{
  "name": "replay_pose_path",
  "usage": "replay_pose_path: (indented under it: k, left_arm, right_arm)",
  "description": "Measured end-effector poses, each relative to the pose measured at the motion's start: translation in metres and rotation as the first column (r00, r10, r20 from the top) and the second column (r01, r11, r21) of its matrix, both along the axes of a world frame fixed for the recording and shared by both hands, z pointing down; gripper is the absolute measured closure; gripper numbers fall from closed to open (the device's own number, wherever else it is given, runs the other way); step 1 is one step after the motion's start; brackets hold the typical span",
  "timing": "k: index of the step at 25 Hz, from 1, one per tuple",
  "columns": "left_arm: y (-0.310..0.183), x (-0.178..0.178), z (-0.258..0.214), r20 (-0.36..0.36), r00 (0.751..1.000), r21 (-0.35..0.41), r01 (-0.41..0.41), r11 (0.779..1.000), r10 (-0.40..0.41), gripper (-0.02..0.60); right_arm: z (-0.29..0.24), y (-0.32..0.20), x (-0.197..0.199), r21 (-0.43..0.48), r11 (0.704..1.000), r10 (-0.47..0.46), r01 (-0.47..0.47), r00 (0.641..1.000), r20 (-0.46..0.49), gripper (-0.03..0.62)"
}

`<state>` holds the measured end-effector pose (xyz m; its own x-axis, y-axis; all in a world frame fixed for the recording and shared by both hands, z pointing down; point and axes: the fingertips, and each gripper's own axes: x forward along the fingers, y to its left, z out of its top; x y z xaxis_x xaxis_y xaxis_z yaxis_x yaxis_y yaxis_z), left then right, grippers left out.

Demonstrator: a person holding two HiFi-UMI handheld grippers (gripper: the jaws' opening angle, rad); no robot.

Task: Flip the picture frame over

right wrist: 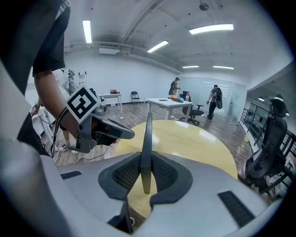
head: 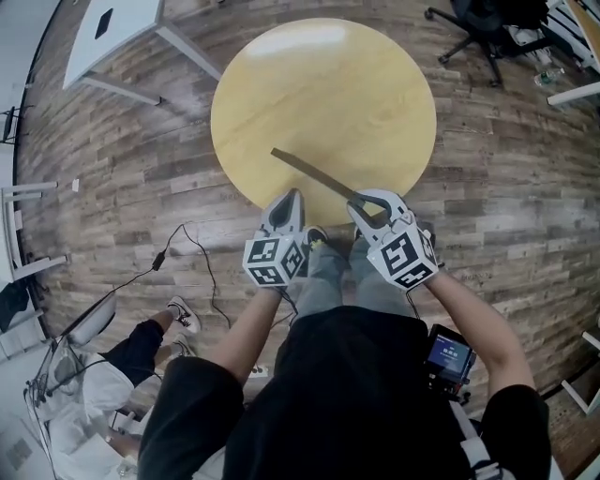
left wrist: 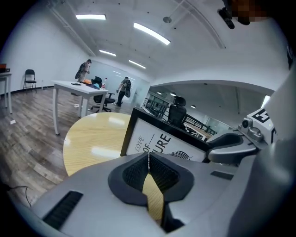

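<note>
The picture frame [head: 314, 173] stands on its edge over the round yellow table [head: 319, 84], a thin dark strip in the head view. My right gripper [head: 370, 204] is shut on its near end. In the right gripper view the frame's edge [right wrist: 147, 139] rises upright between the pads of the right gripper [right wrist: 146, 173]. My left gripper [head: 289, 199] hangs just left of the frame, shut, with nothing in it. The left gripper view shows that gripper [left wrist: 149, 159] closed, and past it the frame's printed white face with a black border [left wrist: 157, 141].
A white table [head: 117, 28] stands at the far left and an office chair [head: 483, 23] at the far right. A cable [head: 187, 253] trails on the wood floor. A person [head: 112, 375] sits low at my left. Two people stand far off [right wrist: 215, 99].
</note>
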<state>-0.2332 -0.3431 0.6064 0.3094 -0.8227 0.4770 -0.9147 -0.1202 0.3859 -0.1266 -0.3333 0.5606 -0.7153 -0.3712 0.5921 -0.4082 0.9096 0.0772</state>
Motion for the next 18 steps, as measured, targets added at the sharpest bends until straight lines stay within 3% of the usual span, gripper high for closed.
replay_pose_path:
  k: [3, 7, 12, 18]
  left_arm:
    - [0.005, -0.021, 0.002, 0.008, 0.999, -0.007, 0.048, 0.999, -0.048, 0.554]
    - [0.012, -0.048, 0.007, 0.036, 0.993, -0.023, 0.115, 0.993, -0.114, 0.554]
    - [0.022, -0.071, 0.015, 0.142, 0.978, -0.050, 0.163, 0.985, -0.155, 0.552]
    - [0.034, -0.091, 0.034, 0.159, 0.963, -0.103, 0.234, 0.967, -0.217, 0.552]
  right_arm:
    - [0.001, 0.006, -0.006, 0.086, 0.993, -0.071, 0.077, 0.995, -0.069, 0.516]
    - [0.012, 0.019, -0.011, 0.206, 0.954, -0.175, 0.216, 0.964, -0.201, 0.516]
    - [0.036, 0.034, -0.011, 0.284, 0.885, -0.264, 0.368, 0.901, -0.344, 0.514]
    - [0.067, 0.040, -0.011, 0.370, 0.782, -0.306, 0.501, 0.826, -0.473, 0.505]
